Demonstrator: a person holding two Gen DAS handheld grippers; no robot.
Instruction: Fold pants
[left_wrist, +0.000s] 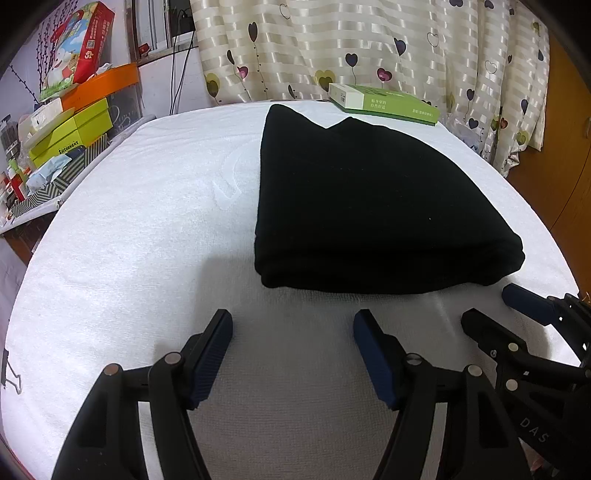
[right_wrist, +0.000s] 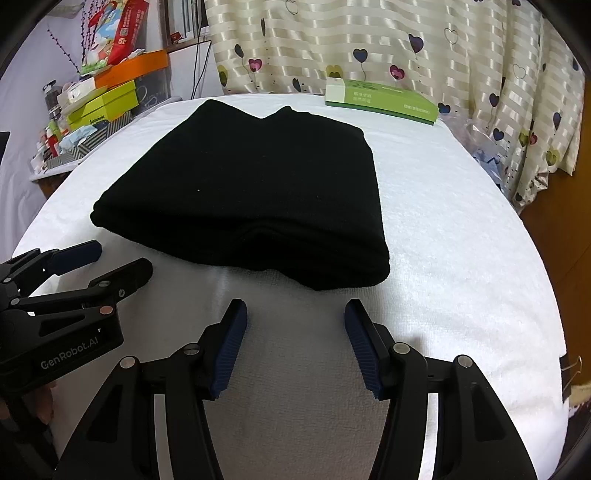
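Observation:
Black pants (left_wrist: 362, 206) lie folded into a thick stack on a white towel-covered table (left_wrist: 147, 229); the same pants (right_wrist: 251, 206) fill the middle of the right wrist view. My left gripper (left_wrist: 293, 325) hovers open just short of the stack's near fold, nothing between its blue pads. My right gripper (right_wrist: 295, 314) is open too, close in front of the fold's right end, apart from the cloth. Each gripper shows in the other's view: the right gripper (left_wrist: 487, 306) at the right edge, the left gripper (right_wrist: 122, 258) at the left edge.
A green and white box (left_wrist: 384, 101) lies at the table's far edge before a heart-patterned curtain (left_wrist: 332, 48). Stacked yellow-green and orange boxes (left_wrist: 70, 125) crowd a side table at the left. A binder clip (right_wrist: 570, 373) grips the towel's right edge. A wooden door (left_wrist: 565, 155) stands right.

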